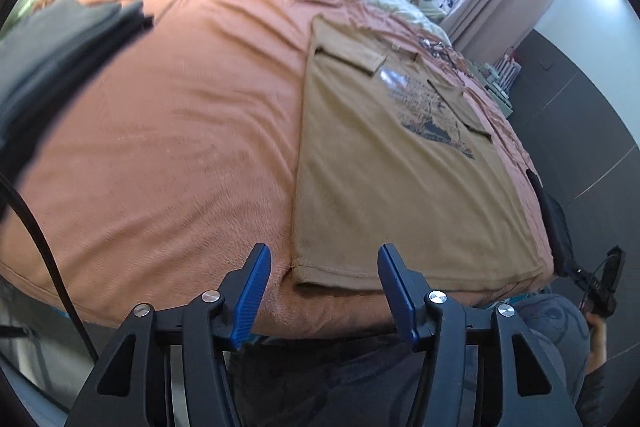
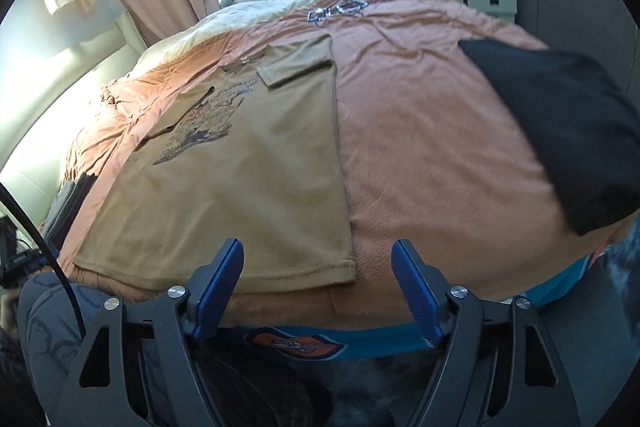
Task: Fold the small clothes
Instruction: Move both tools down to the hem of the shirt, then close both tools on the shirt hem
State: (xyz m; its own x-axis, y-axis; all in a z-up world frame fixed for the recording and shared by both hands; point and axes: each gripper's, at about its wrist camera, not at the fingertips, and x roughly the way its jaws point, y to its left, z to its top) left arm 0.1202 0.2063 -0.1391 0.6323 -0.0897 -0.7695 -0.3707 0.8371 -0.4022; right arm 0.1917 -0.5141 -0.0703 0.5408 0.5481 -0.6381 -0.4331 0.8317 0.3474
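Left claw and right claw both part open, empty, tilted down over the near hem corners of the tan shirt, which lies flat on the orange blanket just ahead. Risks: pads pinching blanket with hem, or catching only one layer, so the sleeves folded in farther up spill out.

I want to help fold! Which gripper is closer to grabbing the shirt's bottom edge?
Both, really: the left gripper frames the tan shirt's left bottom corner, the right gripper frames its right corner. Both are open, so probably they lift together.
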